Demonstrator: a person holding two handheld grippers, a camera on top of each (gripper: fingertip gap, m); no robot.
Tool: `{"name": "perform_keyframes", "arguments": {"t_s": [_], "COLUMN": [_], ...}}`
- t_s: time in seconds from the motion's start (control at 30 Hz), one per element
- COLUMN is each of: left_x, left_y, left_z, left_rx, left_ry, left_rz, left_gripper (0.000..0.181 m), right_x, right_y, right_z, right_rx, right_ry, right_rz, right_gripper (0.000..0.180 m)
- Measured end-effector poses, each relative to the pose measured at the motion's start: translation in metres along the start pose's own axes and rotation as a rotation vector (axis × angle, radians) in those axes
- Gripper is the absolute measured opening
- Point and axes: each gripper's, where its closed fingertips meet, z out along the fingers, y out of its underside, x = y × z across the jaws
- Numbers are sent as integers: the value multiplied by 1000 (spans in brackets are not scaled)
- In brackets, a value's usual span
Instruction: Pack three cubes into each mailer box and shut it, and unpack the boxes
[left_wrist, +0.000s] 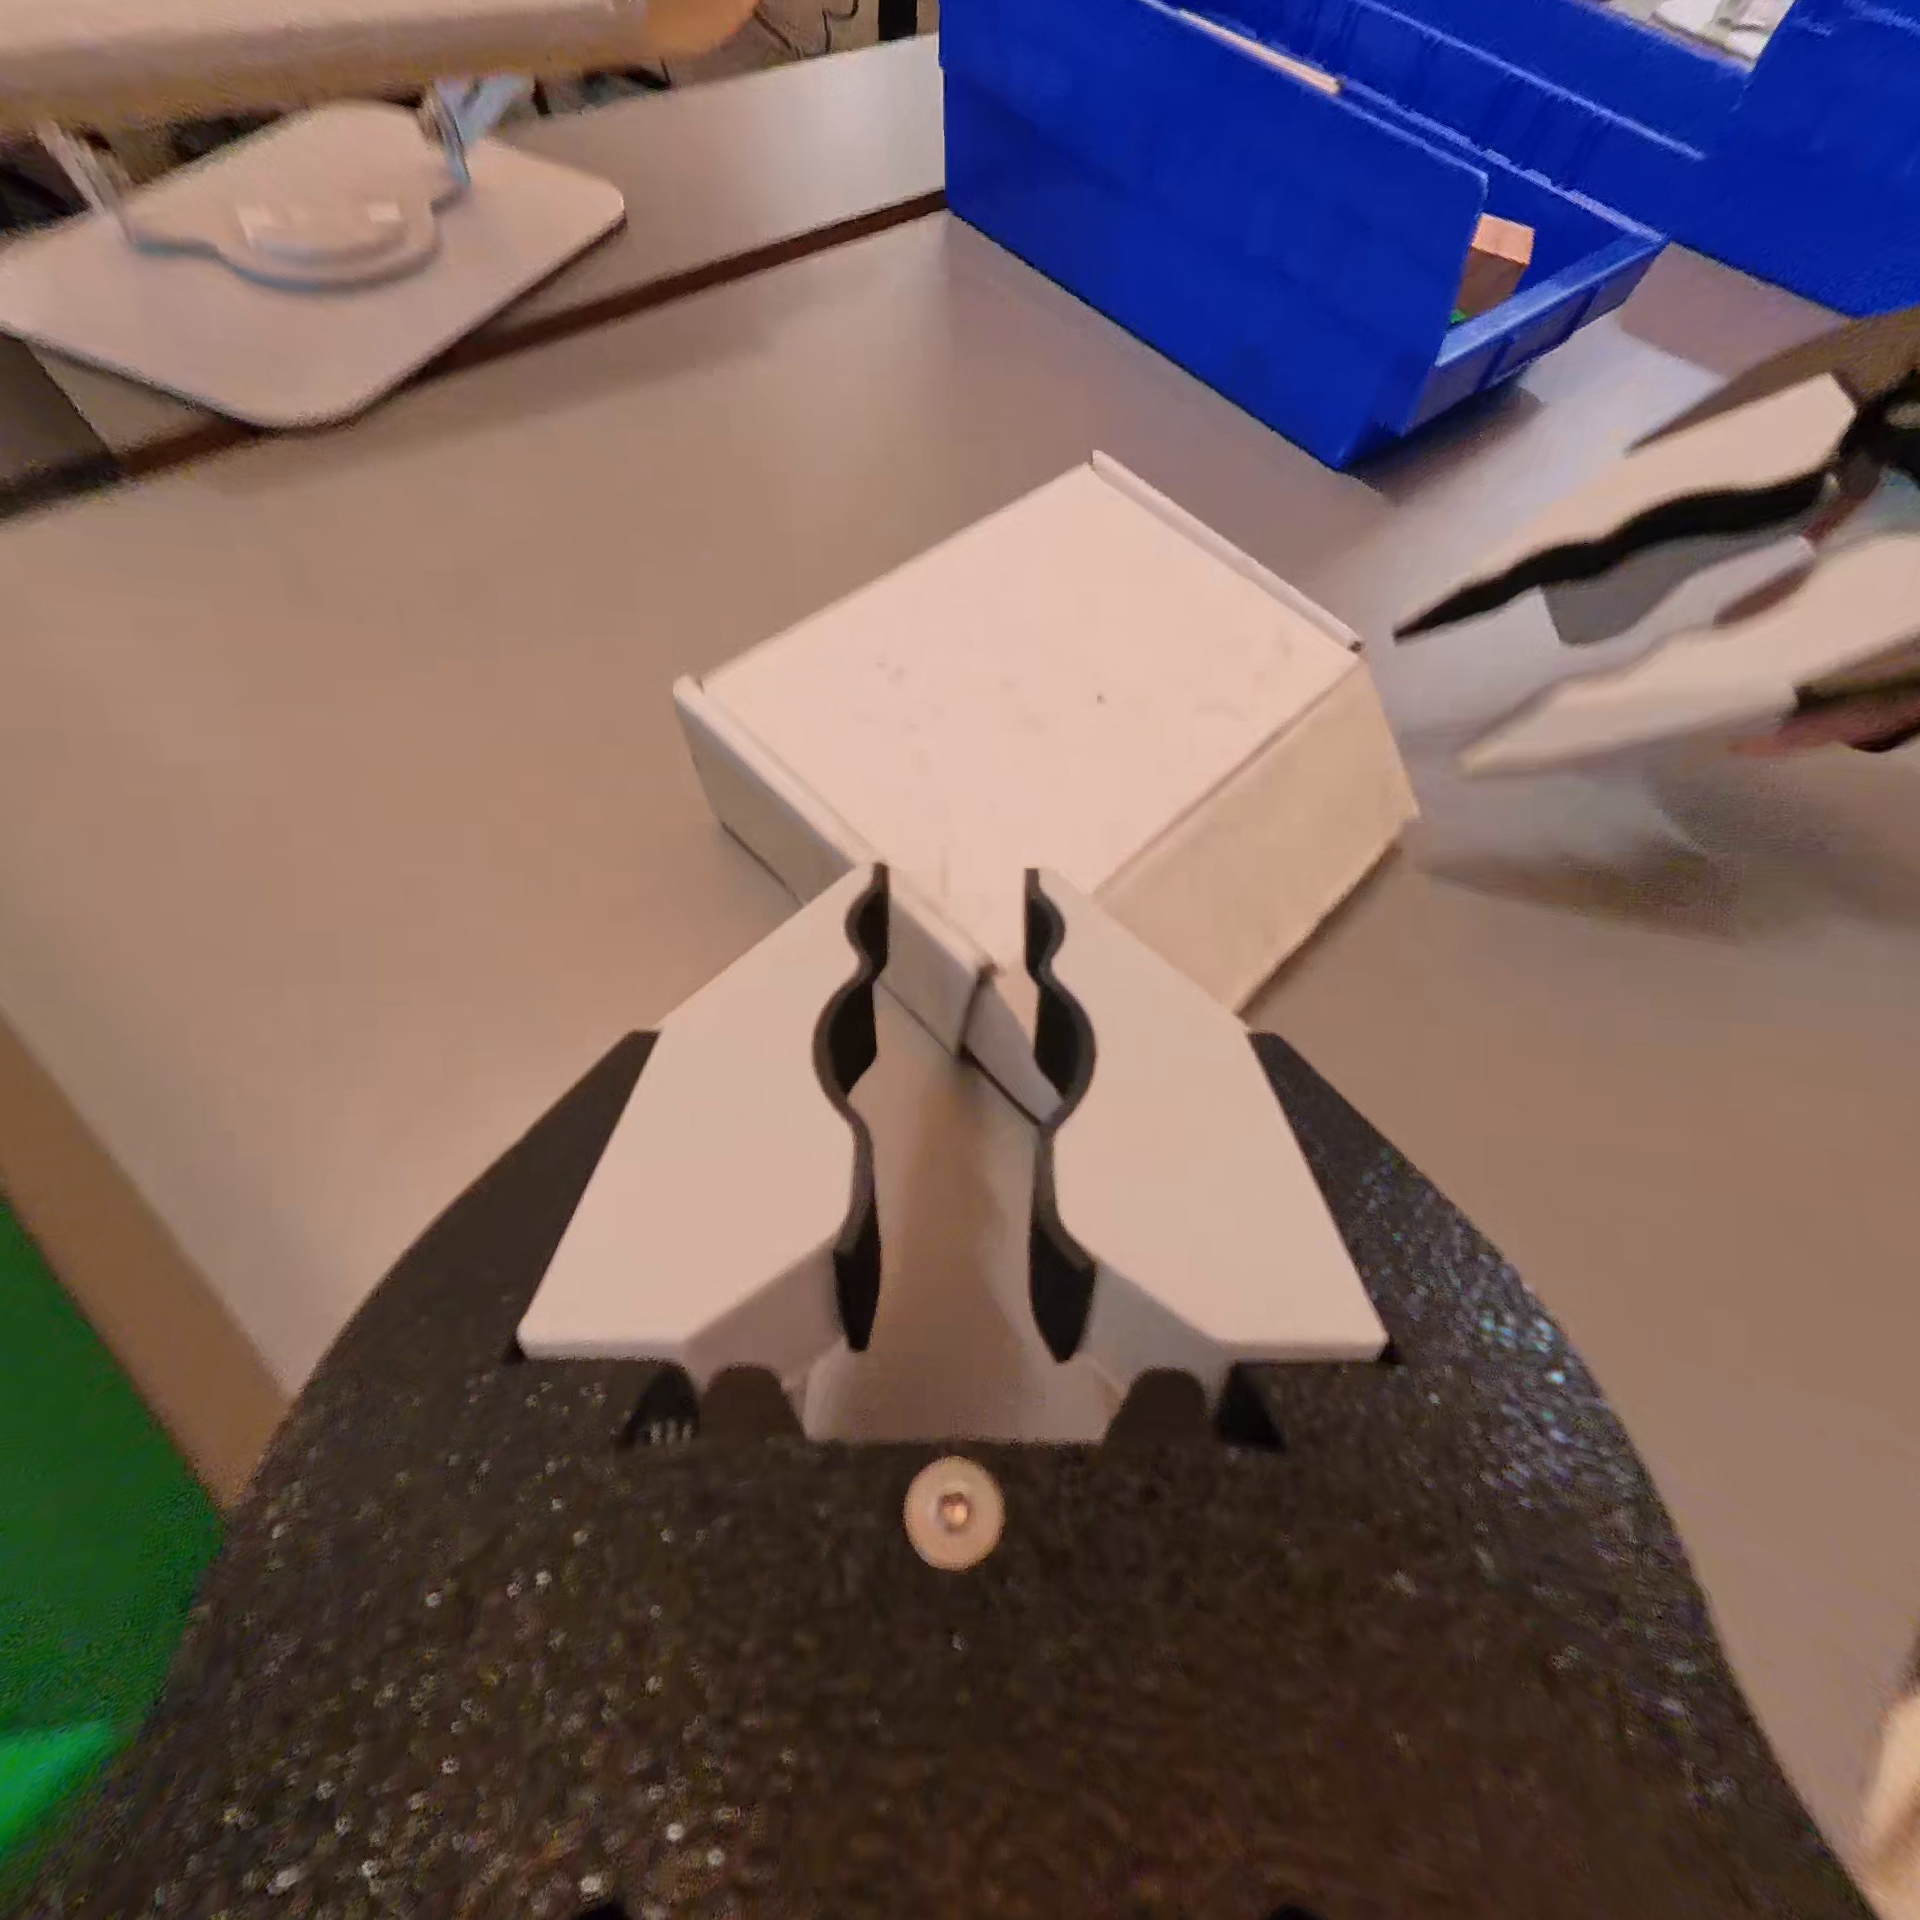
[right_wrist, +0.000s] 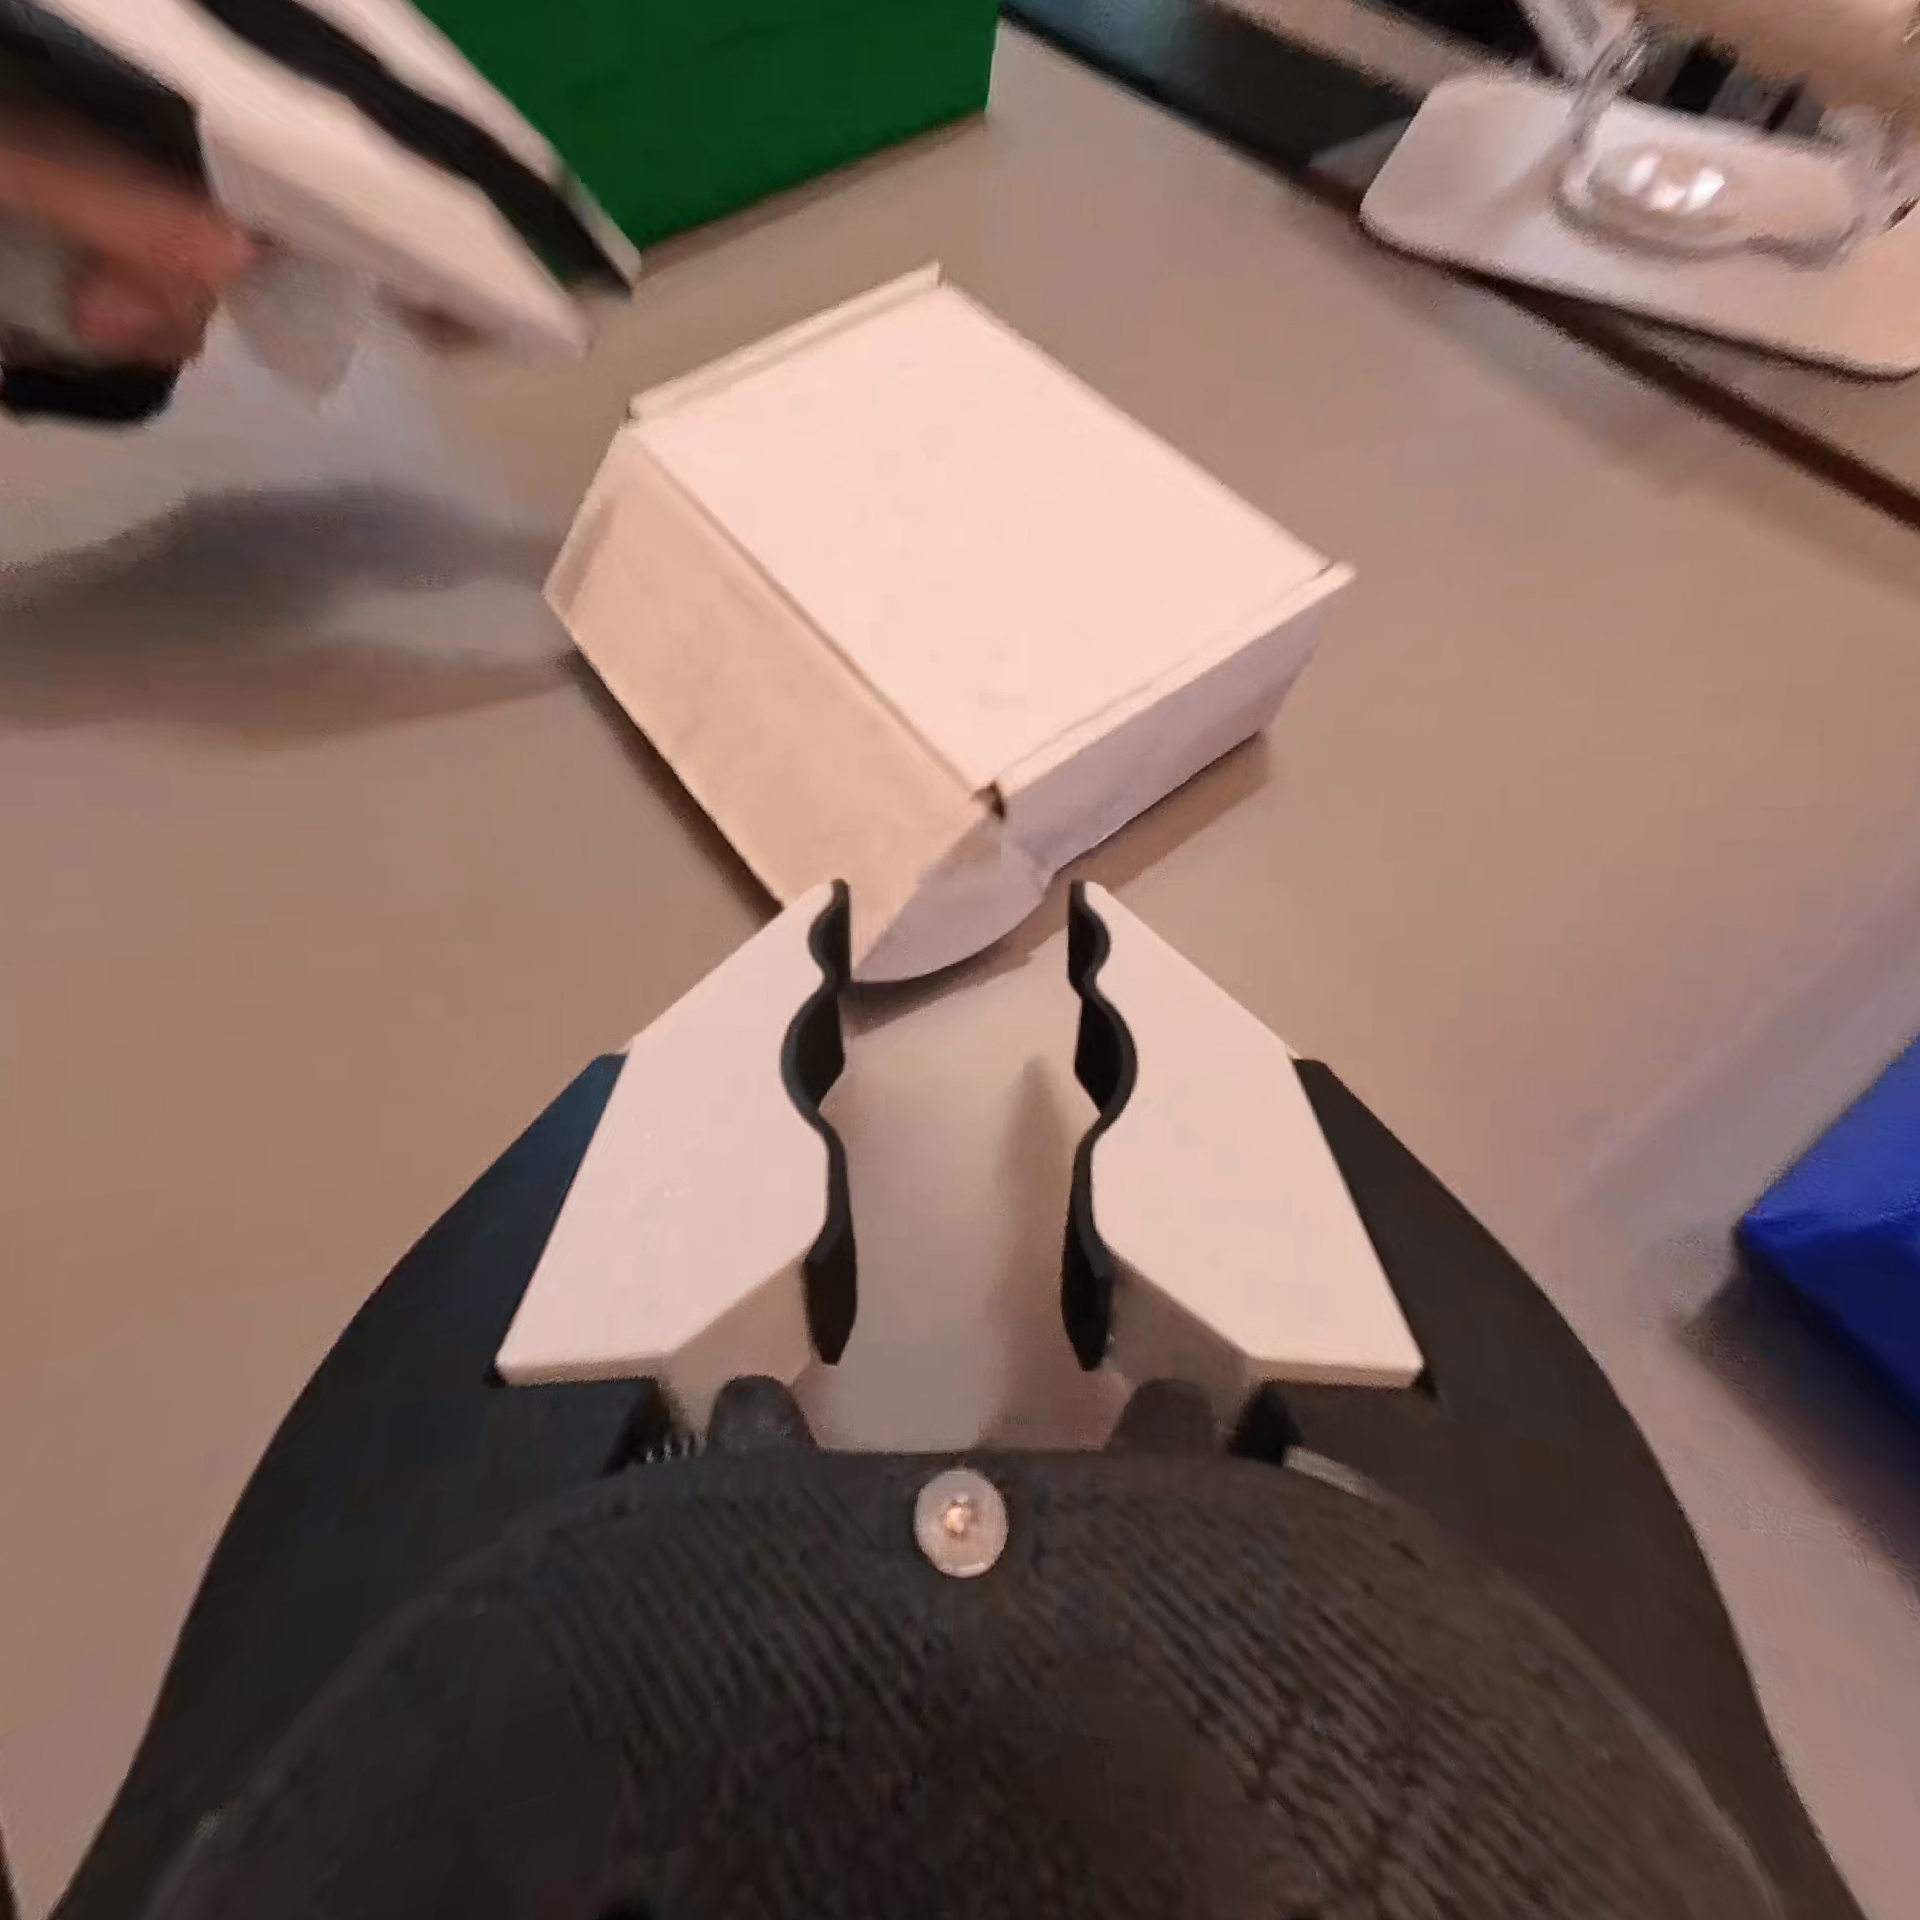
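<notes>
One mailer box (left_wrist: 1029, 696) sits closed mid-worktop; my left gripper (left_wrist: 956, 883) and right gripper (right_wrist: 961, 899) are both parted, so I judge unpacking remains.

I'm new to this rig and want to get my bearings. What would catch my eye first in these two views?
First, the closed white mailer box lying mid-table with both open grippers aimed at its corners: the left gripper straddles its near corner, and the right gripper reaches its corner from the opposite side. Next, the bright blue bins behind the box, one with a brown cube peeking out.
</notes>
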Motion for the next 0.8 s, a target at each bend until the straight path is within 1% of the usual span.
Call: {"name": "perform_keyframes", "arguments": {"t_s": [0.07, 0.1, 0.17, 0.23, 0.3, 0.37, 0.47, 0.57, 0.63, 0.8], "left_x": [-8, -12, -21, -24, -26, -23, -23, -24, -23, -24], "left_y": [-14, -19, -26, -28, -29, -25, -20, -19, -19, -19], "left_z": [13, 19, 32, 45, 55, 64, 69, 69, 68, 69], "left_rx": [1, -9, -42, -69, -66, -77, -68, -45, -46, -48], "left_ry": [-37, -54, -68, -38, -5, 31, 37, 36, 33, 3], "left_rz": [73, 108, 136, 115, 83, 66, 53, 43, 51, 71], "left_gripper": [6, 0, 0, 0, 0, 0, 0, 0, 0, 0], "right_x": [-10, -9, -1, -4, -3, -2, 2, 11, 17, 8], "right_y": [17, 25, 32, 32, 30, 25, 23, 22, 26, 25], "right_z": [7, 9, 8, 11, 15, 18, 23, 27, 27, 23], "right_rx": [-89, -125, -148, -127, -112, -87, -86, -128, -156, -94], "right_ry": [-7, 19, 120, 145, 218, 277, 356, 435, 469, 389], "right_rz": [-57, -110, -229, -355, -512, -591, -667, -706, -701, -579], "right_gripper": [51, 50, 50, 49, 48, 48, 39, 33, 25, 19]}}
